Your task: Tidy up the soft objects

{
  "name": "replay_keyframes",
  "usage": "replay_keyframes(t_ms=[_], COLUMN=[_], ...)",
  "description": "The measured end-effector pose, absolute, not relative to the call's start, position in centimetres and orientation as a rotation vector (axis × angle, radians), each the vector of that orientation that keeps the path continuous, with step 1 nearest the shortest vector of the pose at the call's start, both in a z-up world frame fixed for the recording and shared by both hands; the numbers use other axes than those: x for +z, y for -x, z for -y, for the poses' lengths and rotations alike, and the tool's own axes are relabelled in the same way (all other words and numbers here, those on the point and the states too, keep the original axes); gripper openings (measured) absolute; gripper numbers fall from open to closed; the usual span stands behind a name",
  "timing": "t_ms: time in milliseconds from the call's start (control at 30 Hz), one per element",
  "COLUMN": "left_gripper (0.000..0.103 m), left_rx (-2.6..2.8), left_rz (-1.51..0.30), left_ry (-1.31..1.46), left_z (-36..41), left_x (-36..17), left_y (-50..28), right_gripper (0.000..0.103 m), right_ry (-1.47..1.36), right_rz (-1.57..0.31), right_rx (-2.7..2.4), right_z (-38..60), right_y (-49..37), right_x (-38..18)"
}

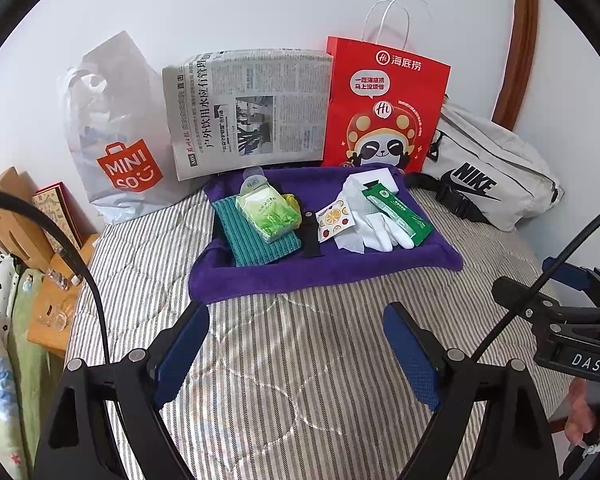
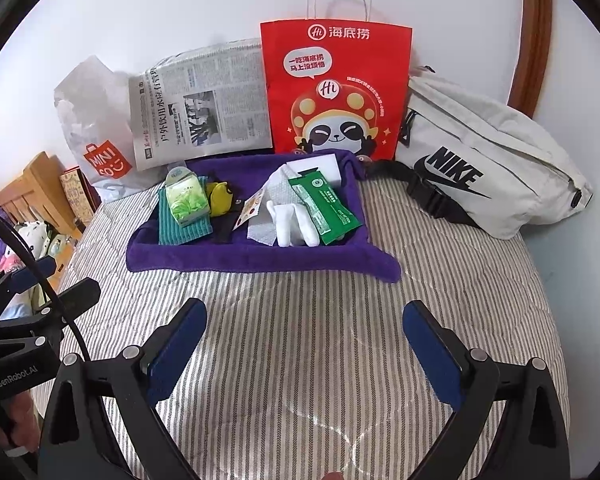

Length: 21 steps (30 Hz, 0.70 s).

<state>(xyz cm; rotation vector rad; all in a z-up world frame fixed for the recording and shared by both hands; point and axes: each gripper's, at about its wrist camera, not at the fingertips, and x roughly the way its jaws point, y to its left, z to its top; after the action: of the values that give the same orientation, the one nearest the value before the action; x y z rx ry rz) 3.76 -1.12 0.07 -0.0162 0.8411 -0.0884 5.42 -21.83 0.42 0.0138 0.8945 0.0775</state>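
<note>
Leaning behind purple towel (image 2: 236, 258): newspaper (image 2: 204, 104); red bag (image 2: 336, 80).

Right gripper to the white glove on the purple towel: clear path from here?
Probably yes. The right gripper is open and empty over bare striped bedding, and nothing lies between it and the white glove. The glove sits at the near edge of the purple towel, though the green packet overlaps its right side.

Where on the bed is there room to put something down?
The striped quilt is bare between the purple towel and both open grippers, left and right. It is also bare right of the towel, below the Nike bag. The towel is crowded with small things, and bags and a newspaper line the wall.
</note>
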Motion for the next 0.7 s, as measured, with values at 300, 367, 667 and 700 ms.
replay_keyframes(t_ms=[300,367,667,700], left_gripper=[0.088,0.088,0.088,0.088], left_rx=[-0.097,-0.098,-0.1,-0.097], left_rz=[-0.843,-0.841,-0.843,-0.842], left_ry=[0.012,0.01,0.008,0.008], left_z=[0.89,0.91,1.16,1.15], left_x=[-0.06,-0.02,0.06,0.05], left_y=[-3.88,-3.86,-3.96,-3.96], right_gripper=[0.098,0.098,0.098,0.097], right_ry=[-0.018,-0.018,-0.015,-0.015], right_rz=[-0.898,-0.897,-0.894,-0.894], right_rx=[0.074,0.075,0.074,0.074], right_z=[22.03,21.98,21.94,21.92], right_y=[-5.51,-5.47,-5.37,-5.34], right_x=[0.4,0.44,0.5,0.52])
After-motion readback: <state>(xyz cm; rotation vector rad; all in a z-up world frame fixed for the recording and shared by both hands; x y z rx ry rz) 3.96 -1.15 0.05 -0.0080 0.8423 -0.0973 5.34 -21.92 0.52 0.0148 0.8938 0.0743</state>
